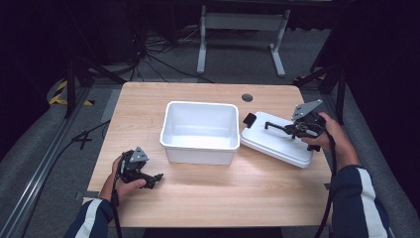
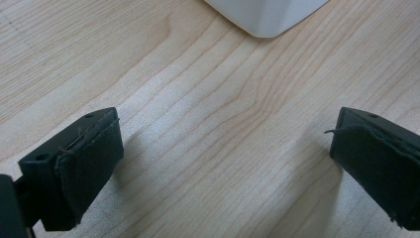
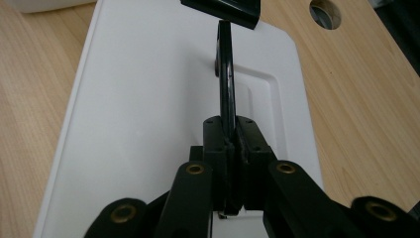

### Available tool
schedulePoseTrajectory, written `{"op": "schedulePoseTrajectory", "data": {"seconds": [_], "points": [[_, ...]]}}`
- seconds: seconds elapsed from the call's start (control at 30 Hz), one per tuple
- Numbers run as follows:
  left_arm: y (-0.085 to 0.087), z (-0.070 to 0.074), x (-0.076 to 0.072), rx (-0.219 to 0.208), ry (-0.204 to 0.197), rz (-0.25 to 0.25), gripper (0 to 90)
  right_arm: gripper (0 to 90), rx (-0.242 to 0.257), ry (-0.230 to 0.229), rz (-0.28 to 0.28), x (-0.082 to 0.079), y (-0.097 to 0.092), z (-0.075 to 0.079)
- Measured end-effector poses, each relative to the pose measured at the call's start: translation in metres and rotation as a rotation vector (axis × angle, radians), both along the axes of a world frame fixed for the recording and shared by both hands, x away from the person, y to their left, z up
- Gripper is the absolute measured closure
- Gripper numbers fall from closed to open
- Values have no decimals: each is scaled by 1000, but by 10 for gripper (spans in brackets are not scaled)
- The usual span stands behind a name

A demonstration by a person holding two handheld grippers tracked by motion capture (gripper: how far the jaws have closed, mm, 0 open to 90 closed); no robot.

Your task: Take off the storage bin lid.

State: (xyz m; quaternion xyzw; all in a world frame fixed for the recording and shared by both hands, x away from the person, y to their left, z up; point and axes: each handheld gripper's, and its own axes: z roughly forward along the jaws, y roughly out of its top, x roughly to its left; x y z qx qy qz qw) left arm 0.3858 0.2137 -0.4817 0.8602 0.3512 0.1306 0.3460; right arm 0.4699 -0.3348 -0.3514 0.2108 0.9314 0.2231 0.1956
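A white lid (image 1: 277, 144) lies on the table to the right of an open white bin (image 1: 199, 131), its left edge close to the bin's wall. A thin black handle (image 1: 276, 127) runs along the lid's top, with a black clip (image 1: 249, 119) at its far end. My right gripper (image 1: 296, 130) is shut on that handle; in the right gripper view the pads pinch the handle (image 3: 225, 74) over the lid (image 3: 148, 99). My left gripper (image 1: 154, 178) rests low at the table's front left, open, with bare wood between its pads (image 2: 89, 168). A corner of the bin (image 2: 267, 17) lies ahead of it.
The wooden table (image 1: 223, 198) has a round cable hole (image 1: 246, 97) behind the lid. Beyond the far edge stand a grey metal frame (image 1: 242, 29) and loose cables on the floor. The bin holds nothing.
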Motion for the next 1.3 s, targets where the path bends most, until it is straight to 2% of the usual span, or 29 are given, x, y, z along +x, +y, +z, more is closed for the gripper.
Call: {"op": "schedulePoseTrajectory", "data": {"seconds": [0.3, 0.47, 0.6, 0.67, 0.73, 1.1, 1.3], "points": [[0, 0, 0, 0, -1, 0, 5, 852, 18, 26, -32, 8, -1, -17], [0, 0, 0, 3, -3, 0, 6, 846, 4, 27, -44, 8, 1, -19], [0, 0, 0, 5, -6, -3, 6, 831, 17, 28, -81, 8, -3, -20], [0, 0, 0, 5, -7, -4, 6, 831, 61, 26, -94, 6, -6, -18], [0, 0, 0, 5, -7, -4, 6, 816, 84, 14, -91, 4, -8, -14], [0, 0, 0, 5, -6, -4, 6, 729, 120, 4, -107, -2, -5, -5], [0, 0, 0, 5, -4, -3, 6, 692, 171, -2, -93, -9, -5, 1]]}}
